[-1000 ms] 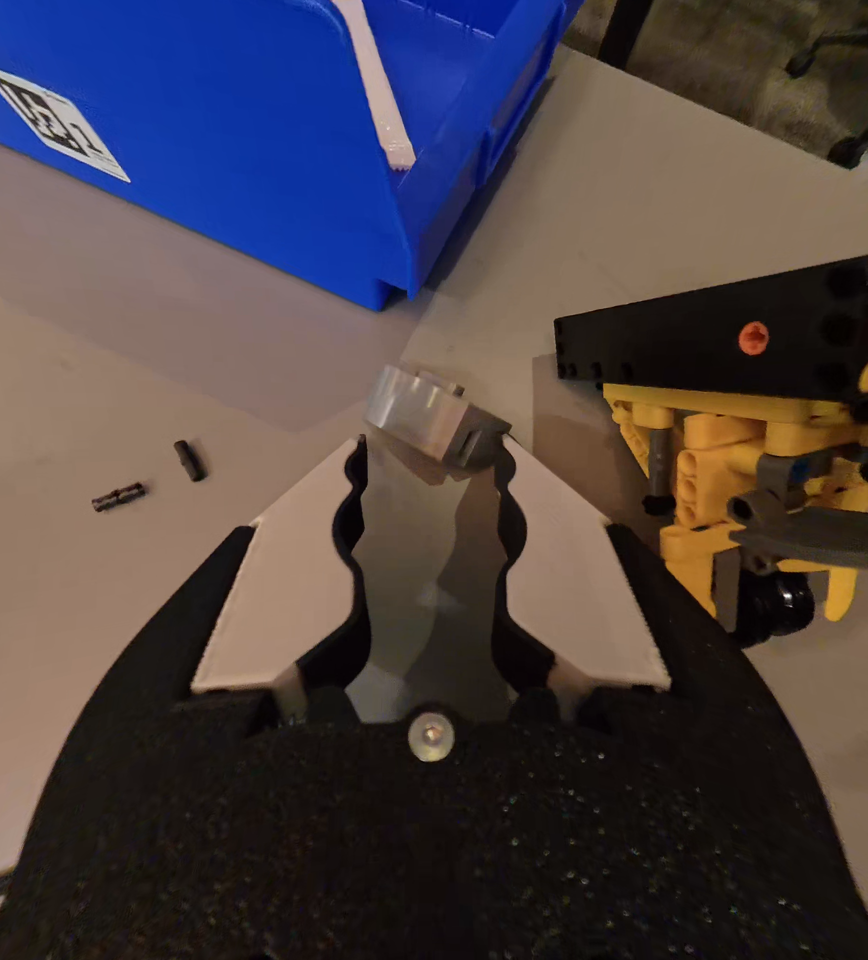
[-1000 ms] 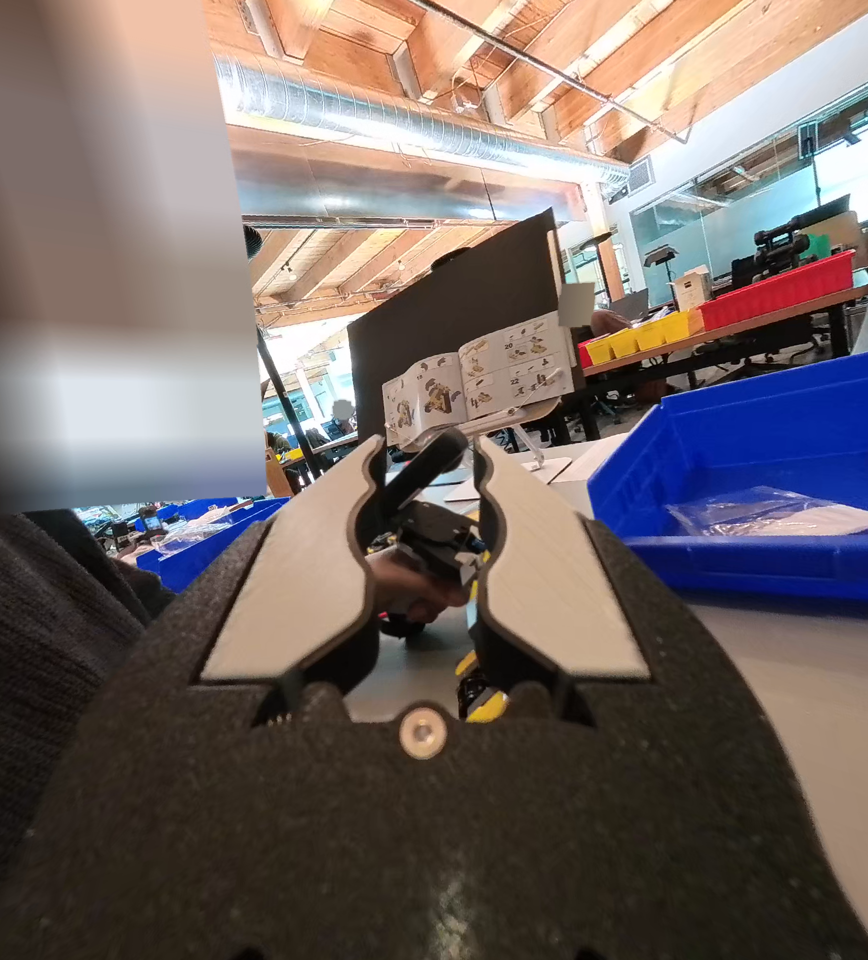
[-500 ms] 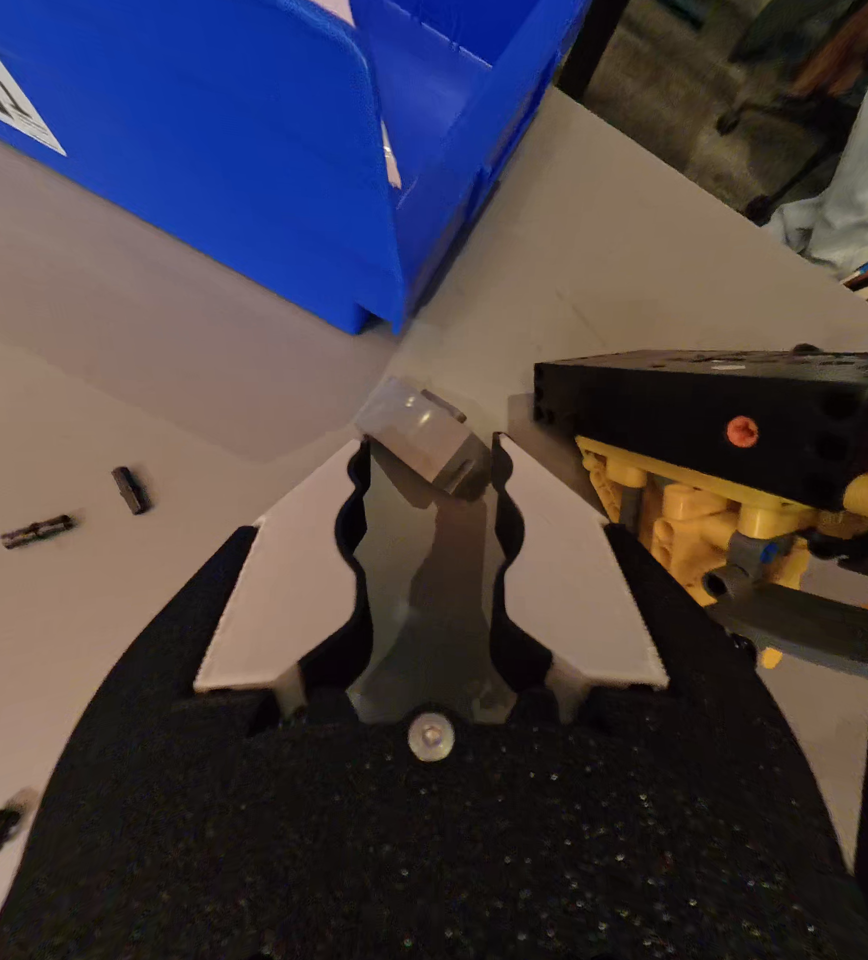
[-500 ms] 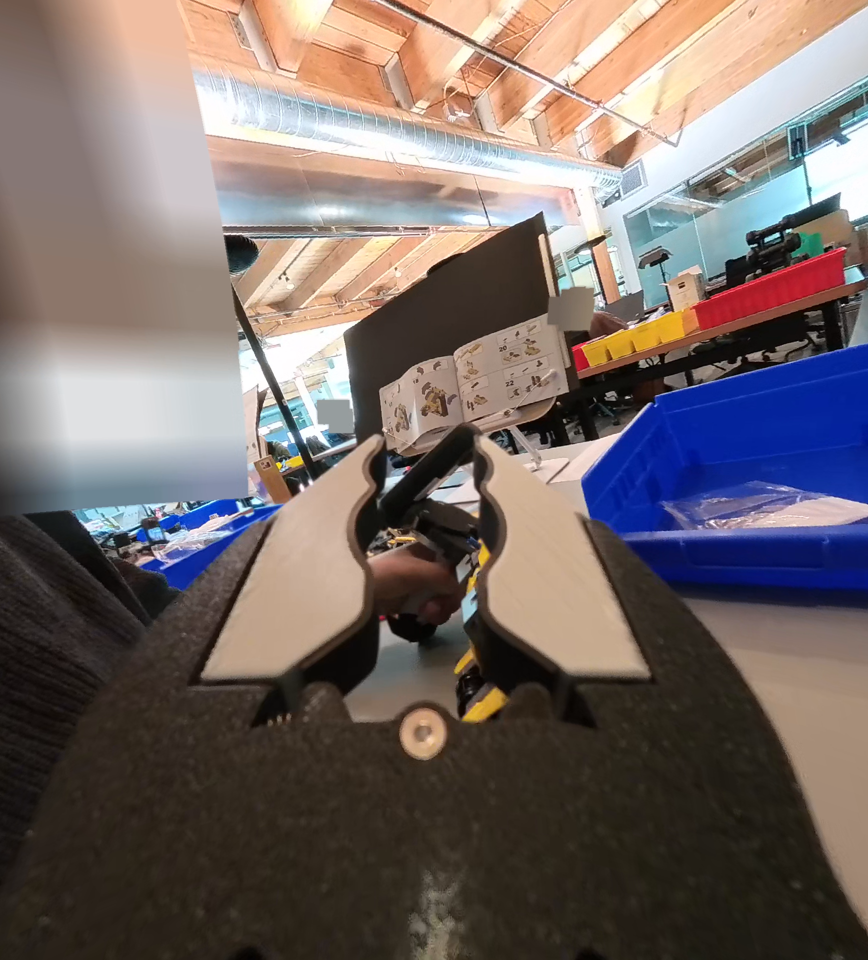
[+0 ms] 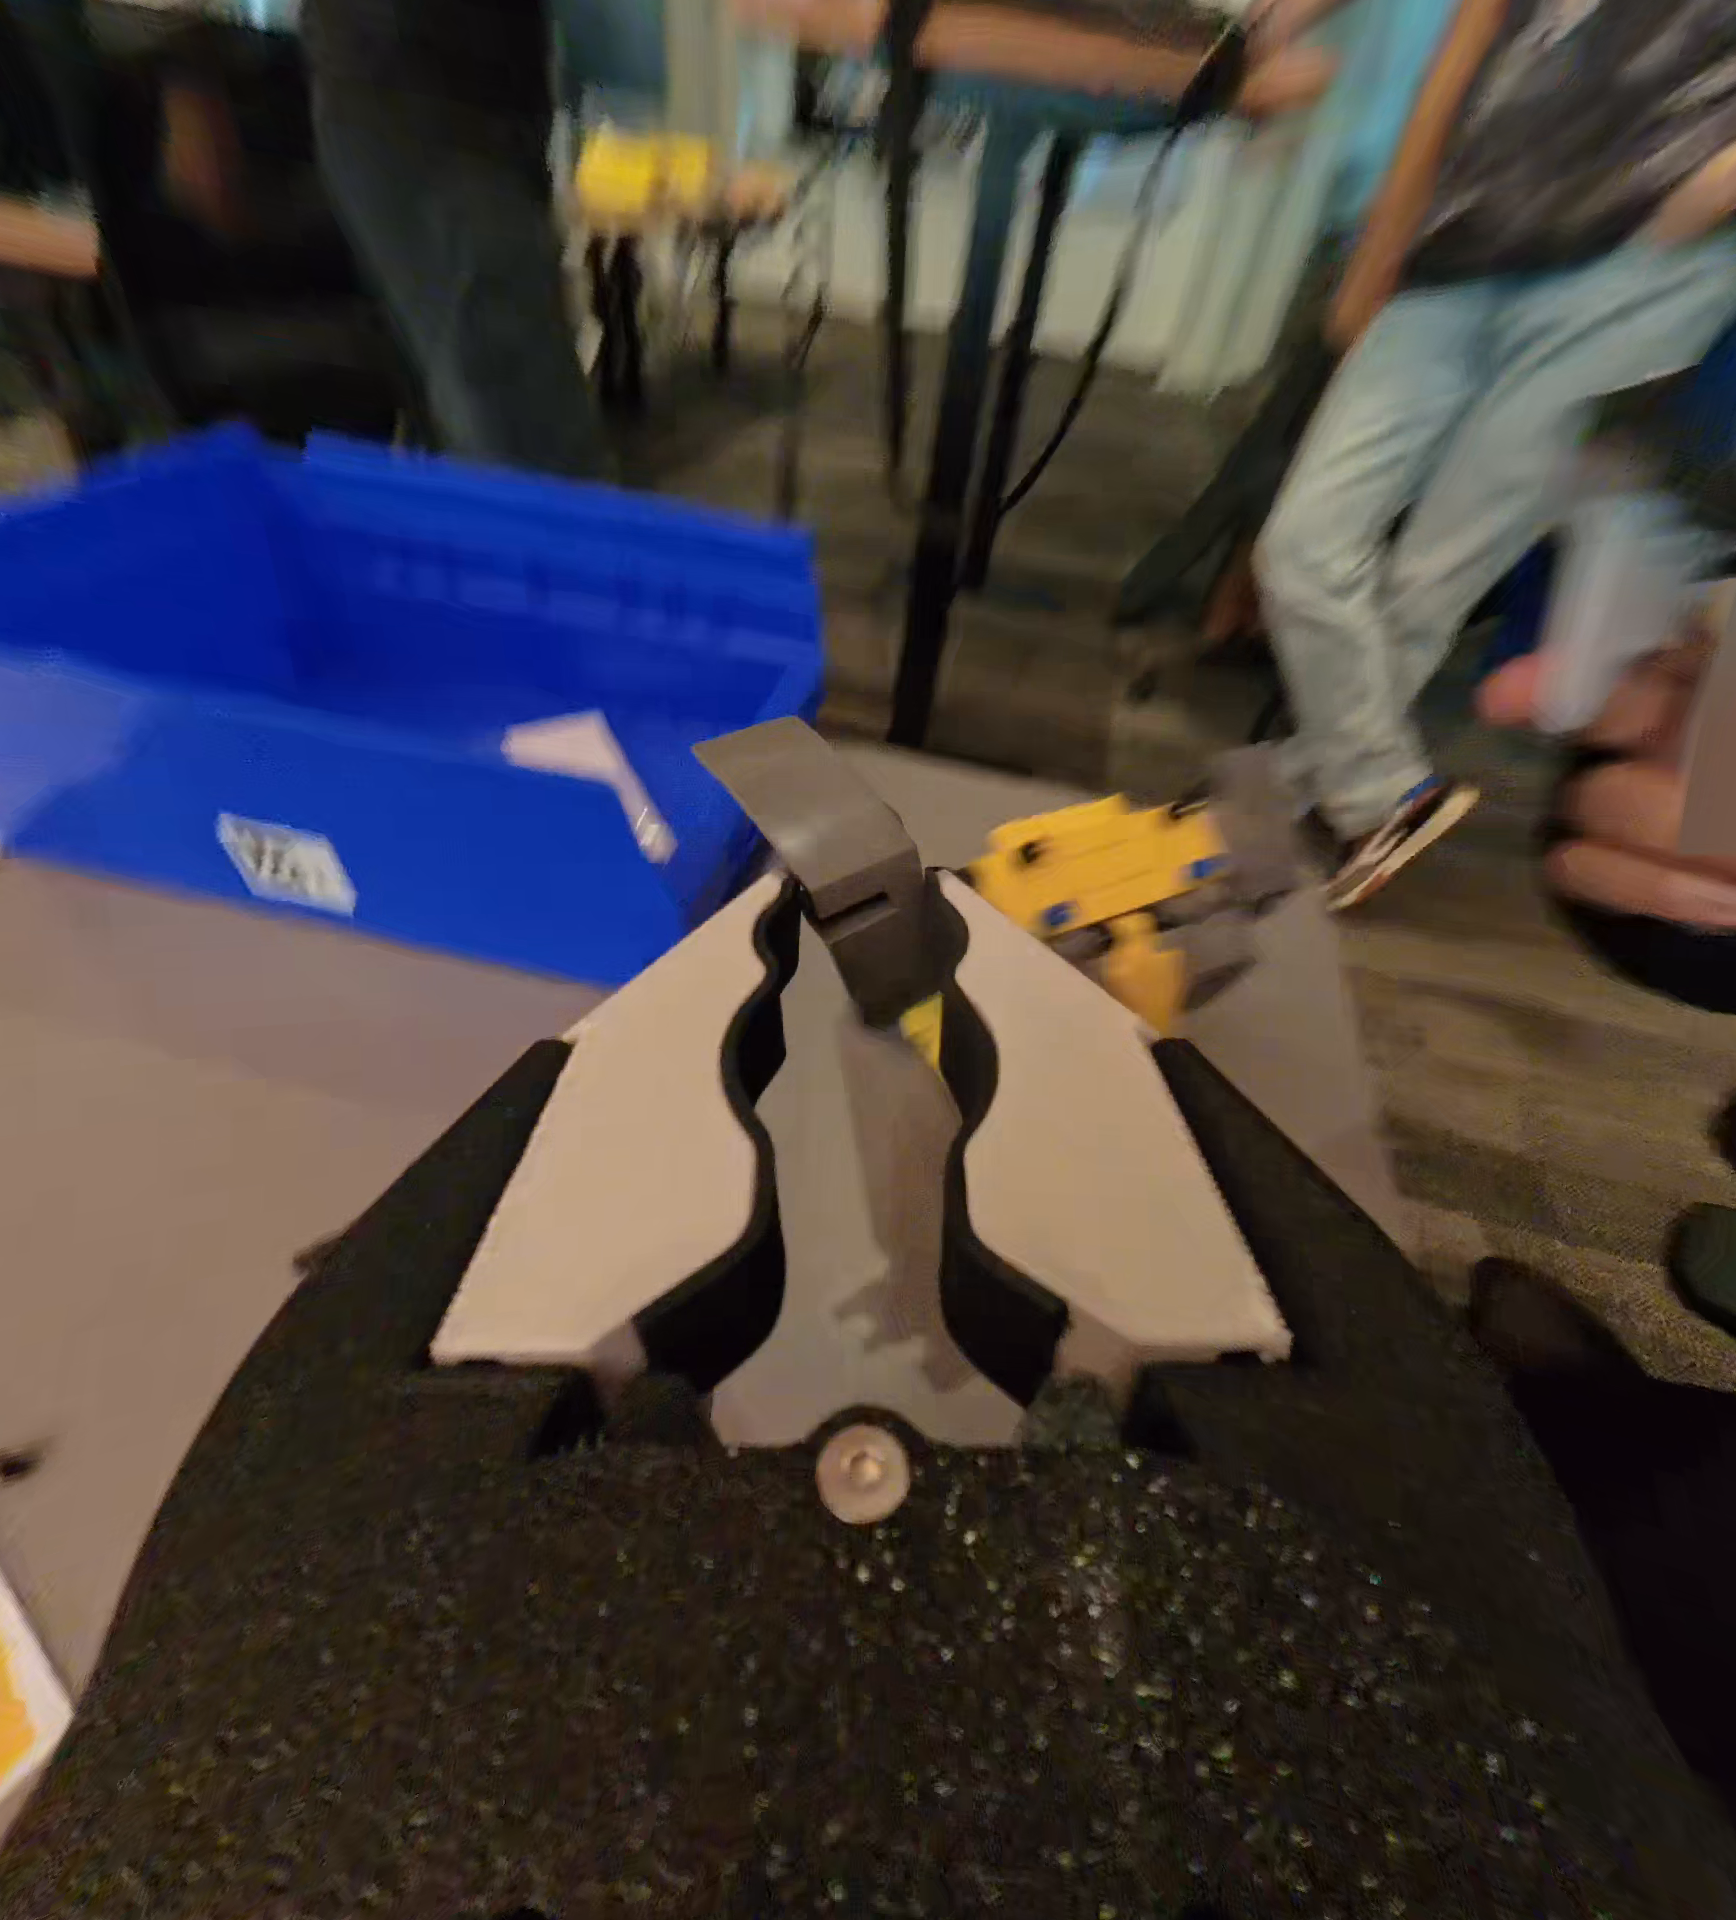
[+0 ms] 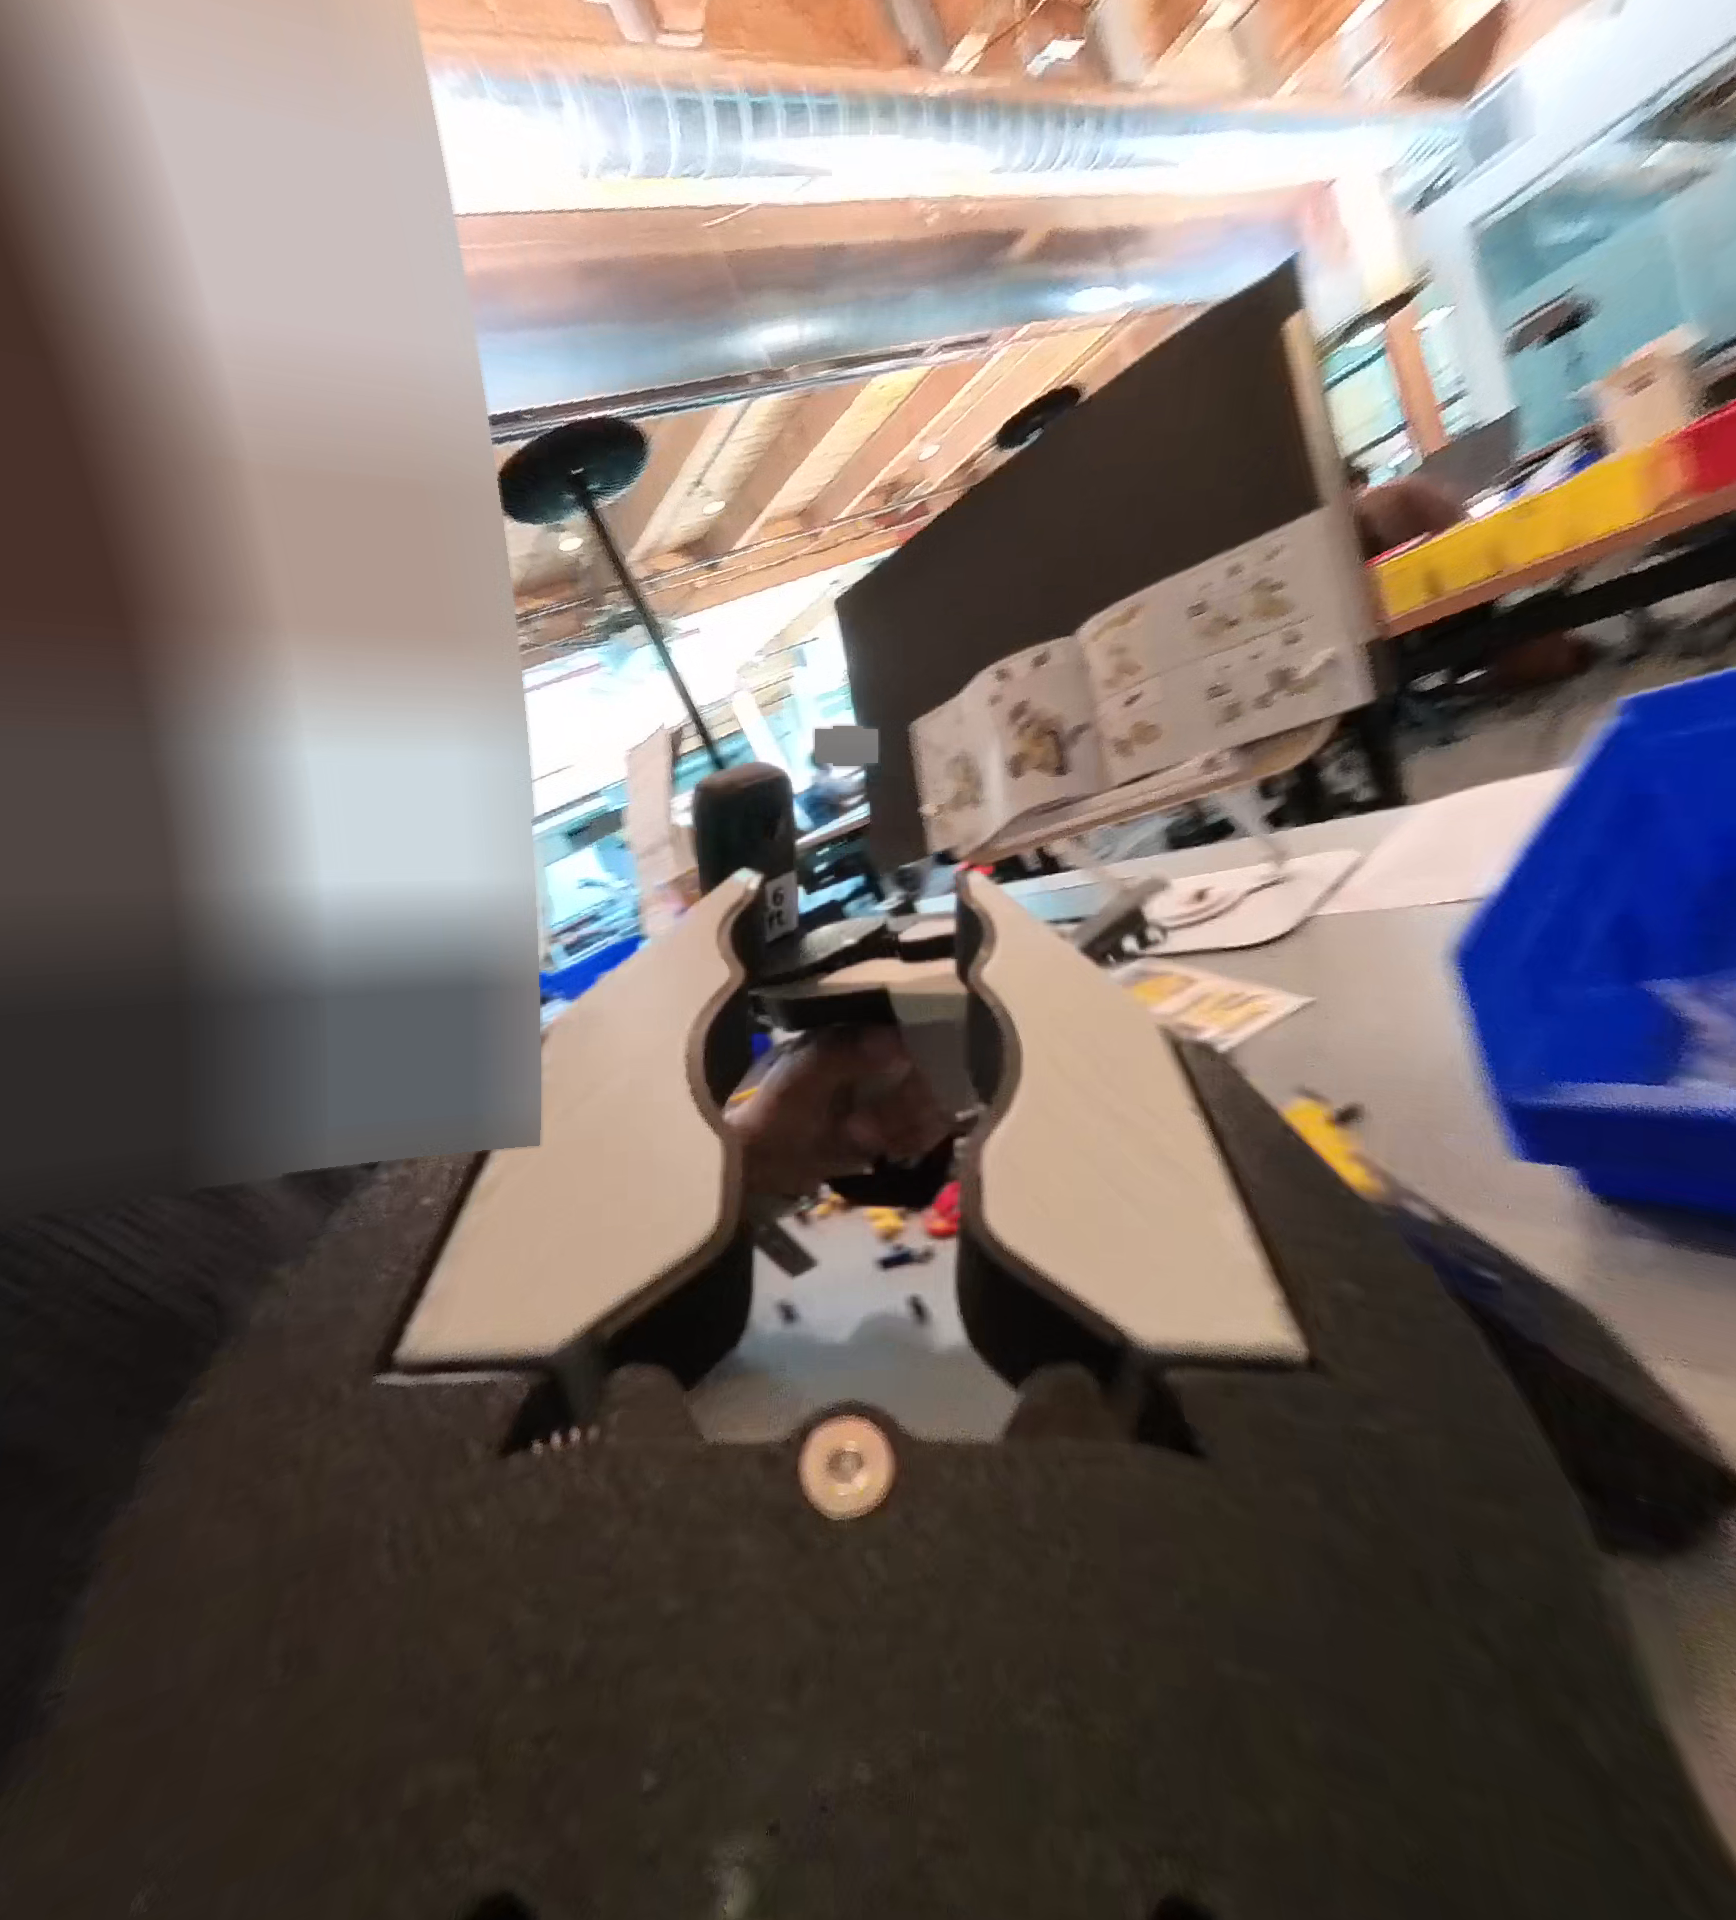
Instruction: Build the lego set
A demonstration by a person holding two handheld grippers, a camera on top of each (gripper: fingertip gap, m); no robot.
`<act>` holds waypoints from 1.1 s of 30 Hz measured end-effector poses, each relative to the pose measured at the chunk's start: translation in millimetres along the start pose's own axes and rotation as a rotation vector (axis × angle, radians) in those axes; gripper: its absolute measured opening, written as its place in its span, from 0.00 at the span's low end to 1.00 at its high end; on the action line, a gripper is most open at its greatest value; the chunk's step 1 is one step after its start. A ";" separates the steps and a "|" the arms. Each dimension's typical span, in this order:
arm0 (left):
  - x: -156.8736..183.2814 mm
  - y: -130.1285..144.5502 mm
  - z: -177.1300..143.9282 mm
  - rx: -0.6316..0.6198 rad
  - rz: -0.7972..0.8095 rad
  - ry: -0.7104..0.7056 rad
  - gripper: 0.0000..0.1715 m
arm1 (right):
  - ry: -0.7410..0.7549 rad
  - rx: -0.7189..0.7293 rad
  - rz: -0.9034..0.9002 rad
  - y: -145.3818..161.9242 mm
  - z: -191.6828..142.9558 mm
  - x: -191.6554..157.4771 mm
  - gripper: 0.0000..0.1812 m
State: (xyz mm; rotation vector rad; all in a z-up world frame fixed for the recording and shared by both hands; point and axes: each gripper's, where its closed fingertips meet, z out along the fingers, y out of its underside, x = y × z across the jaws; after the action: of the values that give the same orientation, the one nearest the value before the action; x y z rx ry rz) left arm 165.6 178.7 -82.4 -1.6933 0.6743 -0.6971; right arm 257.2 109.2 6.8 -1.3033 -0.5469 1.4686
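Observation:
My left gripper (image 5: 859,899) is shut on a dark grey curved brick panel (image 5: 812,810) and holds it up off the grey table (image 5: 220,1091). A yellow toy-brick model (image 5: 1103,862) sits just behind it to the right. My right gripper (image 6: 859,899) is open and holds nothing. The model's yellow part (image 6: 1326,1127) and its black beam (image 6: 1570,1351) lie outside my right finger. Between the right fingers I see a hand (image 6: 833,1101) on a black handle (image 6: 739,821). Both views are blurred.
A blue bin (image 5: 376,727) stands at the left, and also shows in the right wrist view (image 6: 1674,935). An open instruction booklet (image 6: 1134,727) rests on a stand before a black board (image 6: 1051,499). Small loose bricks (image 6: 885,1216) lie on the table. People's legs (image 5: 1415,468) stand beyond the table edge.
My left gripper has tilted up with the grey panel, now facing the room instead of the tabletop. My right gripper has opened; the model's black beam is no longer between its fingers.

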 end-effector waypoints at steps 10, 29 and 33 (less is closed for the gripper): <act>70.6 -39.8 -56.8 0.281 0.391 -0.005 0.13 | 0.050 -0.281 0.013 57.7 67.1 -6.4 0.24; 104.2 -22.5 -71.5 0.280 -0.257 0.588 0.36 | -0.149 -0.497 -0.146 82.4 44.6 -38.1 0.07; 118.9 -19.2 -76.2 0.275 -0.234 0.665 0.14 | -0.178 -0.508 -0.179 88.1 45.7 -42.8 0.07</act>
State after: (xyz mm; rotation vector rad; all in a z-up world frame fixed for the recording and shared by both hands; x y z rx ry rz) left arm 189.0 45.8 -36.3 -1.2846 0.7923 -1.4828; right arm 174.8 53.8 -36.1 -1.4668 -1.1813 1.3494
